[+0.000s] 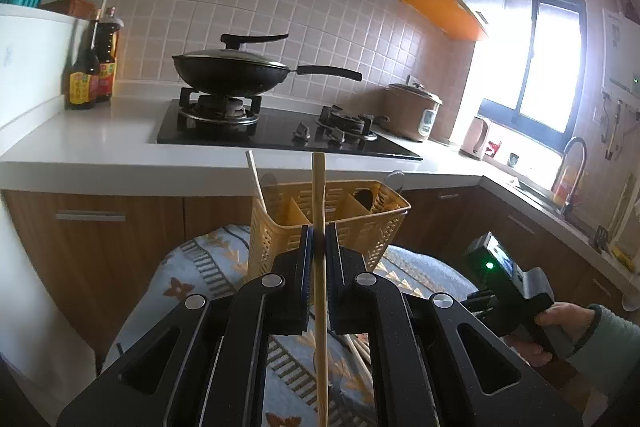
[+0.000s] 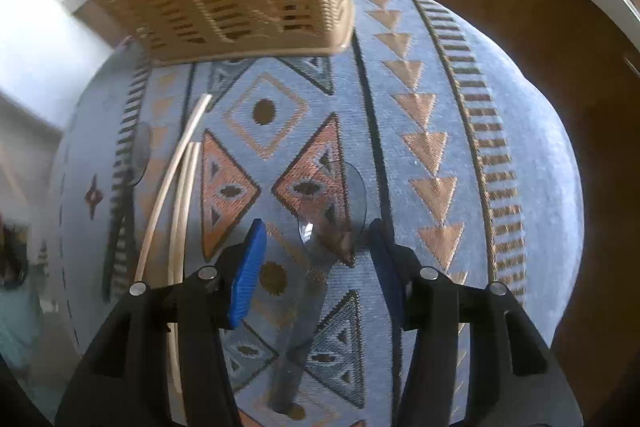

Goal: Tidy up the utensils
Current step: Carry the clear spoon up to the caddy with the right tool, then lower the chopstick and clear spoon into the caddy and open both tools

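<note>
Chopstick (image 1: 319, 227) sits clamped upright in your left gripper (image 1: 318, 247), just before the basket (image 1: 360, 223) — lower it straight into a compartment. Right gripper (image 2: 316, 255) gapes empty over the spoon (image 2: 316, 251).

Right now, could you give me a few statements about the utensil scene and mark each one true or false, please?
1. The left gripper has its jaws shut on a wooden chopstick. True.
2. The yellow basket stands on the stove. False: it stands on the patterned cloth, in front of the counter.
3. The right gripper hangs with open jaws over a clear plastic spoon lying on the cloth. True.
4. The wok on the burner is uncovered. False: a lid sits on it.
5. Two pale chopsticks lie on the cloth left of the spoon. True.
</note>
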